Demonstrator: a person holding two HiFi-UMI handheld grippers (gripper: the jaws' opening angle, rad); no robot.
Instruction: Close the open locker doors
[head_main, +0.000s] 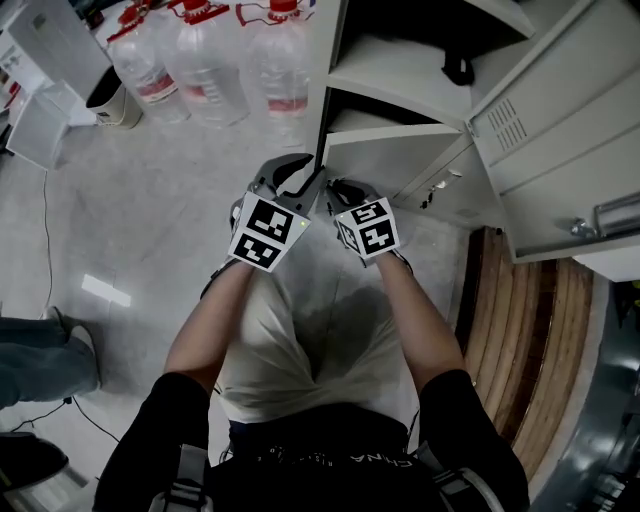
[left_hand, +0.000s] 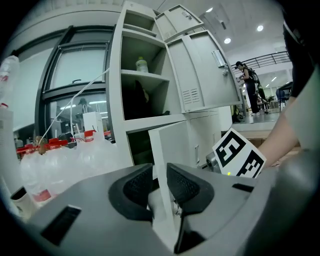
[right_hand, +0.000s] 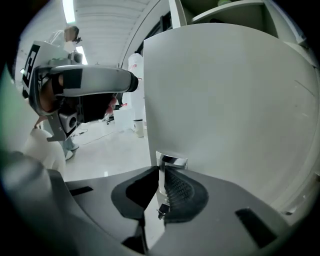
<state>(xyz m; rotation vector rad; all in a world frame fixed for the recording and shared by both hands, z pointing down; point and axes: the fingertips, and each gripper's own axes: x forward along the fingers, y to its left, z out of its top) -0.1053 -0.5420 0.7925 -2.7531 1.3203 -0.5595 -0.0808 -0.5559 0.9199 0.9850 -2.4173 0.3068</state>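
Just below your chest, your forearms run out to two black-and-white marker cubes, angular and matte. Beyond them, your left gripper is closed on the free edge of the pale grey sheet-metal lower locker door. Its rounded black pads, finely ribbed, sit against either face of the thin flat panel. Your right gripper clamps the same door edge, its jaws nearly together just under a small polished chrome latch plate. That door stands part open, swung out from the tall grey steel locker cabinet. Higher up, a second grey louvred locker door hangs wide open, with vent slots pressed into its lower half. Off to your left, clear plastic water jugs with red caps stand on the glossy pale floor.
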